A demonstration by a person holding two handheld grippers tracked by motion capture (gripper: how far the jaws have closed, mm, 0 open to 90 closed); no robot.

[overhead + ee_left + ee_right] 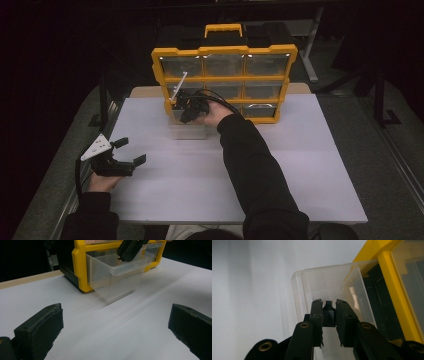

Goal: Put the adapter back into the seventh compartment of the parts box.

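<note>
A yellow organiser (224, 50) with clear drawers stands at the table's far side. Its bottom left drawer (187, 131) is pulled out onto the white table top. My right gripper (185, 107) hangs over this drawer, pointing down into it. In the right gripper view the right gripper (329, 302) is shut on a small black part (329, 315) with a silvery tip, just above the open drawer (322, 282). My left gripper (132, 150) rests low at the table's left, open, with nothing between its jaws. The left gripper view shows the left gripper (116, 308), the drawer (115, 277) and the right gripper (128, 250).
The white table top (300, 165) has bare room at the middle and right. A thin white strip (180, 85) leans across the organiser's left drawers. The organiser's black and yellow handle (223, 30) rises behind it. Dark floor and stand legs surround the table.
</note>
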